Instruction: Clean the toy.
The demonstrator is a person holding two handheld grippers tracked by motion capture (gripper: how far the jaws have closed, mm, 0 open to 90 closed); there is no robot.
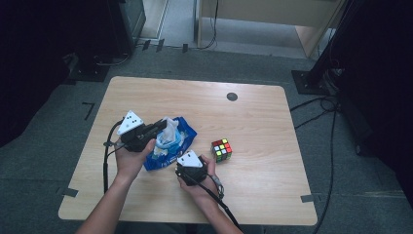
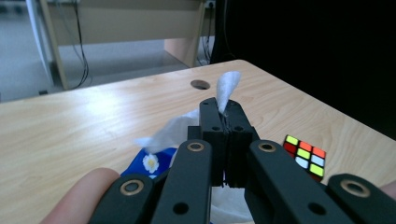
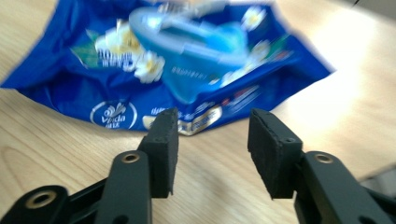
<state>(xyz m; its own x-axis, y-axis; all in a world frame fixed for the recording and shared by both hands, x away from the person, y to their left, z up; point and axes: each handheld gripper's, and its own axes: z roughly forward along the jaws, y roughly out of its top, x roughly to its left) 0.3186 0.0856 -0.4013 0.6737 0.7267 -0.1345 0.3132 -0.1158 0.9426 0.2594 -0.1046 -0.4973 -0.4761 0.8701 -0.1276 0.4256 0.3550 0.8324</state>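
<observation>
A blue wet-wipe pack (image 1: pixel 170 144) lies on the wooden table (image 1: pixel 253 122), left of centre. A white wipe (image 1: pixel 169 127) sticks up out of its lid. My left gripper (image 1: pixel 160 125) is shut on that wipe. In the left gripper view the wipe (image 2: pixel 228 88) pokes out above the closed jaws of the left gripper (image 2: pixel 226 109), and the pack (image 2: pixel 149 163) sits below. My right gripper (image 1: pixel 181 161) is at the pack's near edge. In the right gripper view it (image 3: pixel 212 126) stands open over bare wood, just short of the pack (image 3: pixel 187 70), with nothing between its pads.
A colour puzzle cube (image 1: pixel 221 149) sits on the table right of the pack, close to my right hand, and shows in the left gripper view (image 2: pixel 306 156). A round cable hole (image 1: pixel 232 96) marks the far side. Cables and stands surround the table on the floor.
</observation>
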